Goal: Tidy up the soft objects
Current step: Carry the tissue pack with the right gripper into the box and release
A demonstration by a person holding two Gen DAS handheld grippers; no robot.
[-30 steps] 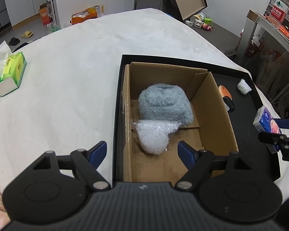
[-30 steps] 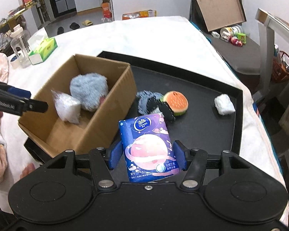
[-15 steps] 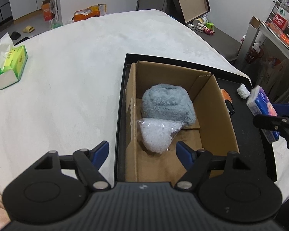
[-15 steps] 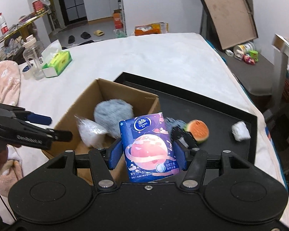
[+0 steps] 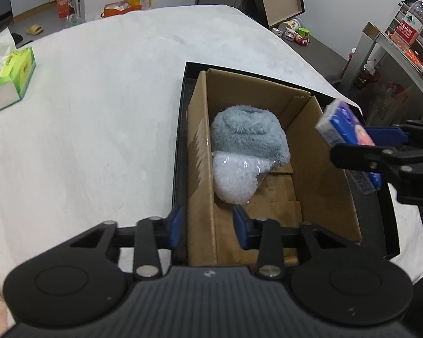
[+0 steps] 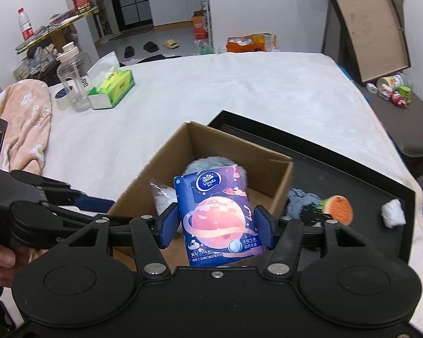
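Observation:
My right gripper (image 6: 216,225) is shut on a blue tissue pack (image 6: 215,214) and holds it above the open cardboard box (image 6: 155,169). The pack also shows in the left wrist view (image 5: 344,132) over the box's right wall (image 5: 327,174). Inside the box lie a grey fluffy item (image 5: 248,138) and a clear bag of white filling (image 5: 234,180). My left gripper (image 5: 208,225) is open, its jaws either side of the box's near left wall. The box stands in a black tray (image 6: 352,163).
On the tray right of the box lie a grey-blue fluffy piece (image 6: 301,200), an orange burger-like toy (image 6: 338,208) and a white wad (image 6: 393,212). A green tissue box (image 5: 10,84), a plastic bottle (image 6: 73,79) and a pink towel (image 6: 25,118) sit on the white table.
My right gripper has carried the tissue pack left from over the tray to above the box. My left gripper has shifted left to straddle the box's left wall, its jaws narrower.

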